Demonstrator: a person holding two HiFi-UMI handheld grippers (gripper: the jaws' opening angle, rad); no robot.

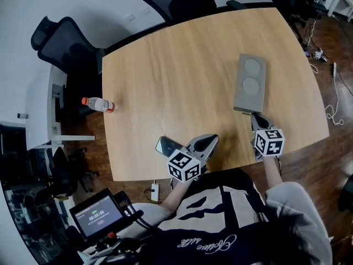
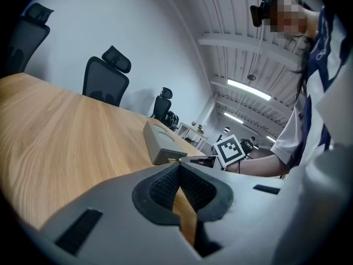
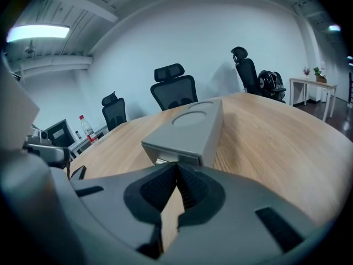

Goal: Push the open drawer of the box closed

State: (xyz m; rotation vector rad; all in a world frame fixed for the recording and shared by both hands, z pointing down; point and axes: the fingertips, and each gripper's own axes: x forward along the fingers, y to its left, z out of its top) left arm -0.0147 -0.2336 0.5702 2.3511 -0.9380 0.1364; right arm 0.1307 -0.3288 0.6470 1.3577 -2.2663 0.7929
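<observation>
Right gripper (image 3: pixel 177 167): jaws pressed together with nothing between them. The tips sit just in front of the near end of the box and point along its length.
Left gripper (image 2: pixel 179 167): also closed and empty, held over the near edge of the worktop, left of the box and well apart from it.
Box (image 1: pixel 250 83): lies flat on the right part of the worktop with its long side running near to far. The drawer end faces the person.
Drawer (image 3: pixel 163 160): only a thin pale lip shows under the box's near face, so it seems to stand out very little.
Risk, sliding: the box looks light, the wood looks slick, and nothing braces the far end. A push would probably send the whole box toward the far side instead of seating the drawer.
Risk, aim: the lip is a low, narrow target. Tips held too high would meet the box face above it. An off-centre push could turn the box or cock the drawer in its slot.
Risk, idle gripper: the left gripper is too far off to steady the box.
Box material: matt grey, probably plastic. It is a flat slab with crisp edges and two shallow round recesses in its top.
Worktop (image 1: pixel 176 76): pale wood grain, smooth, with rounded corners.
Gripper pads: dark ribbed rubber set in smooth grey moulded shells.
Bottle (image 1: pixel 98 104): clear plastic with a red cap, by the left edge and clear of the push.
</observation>
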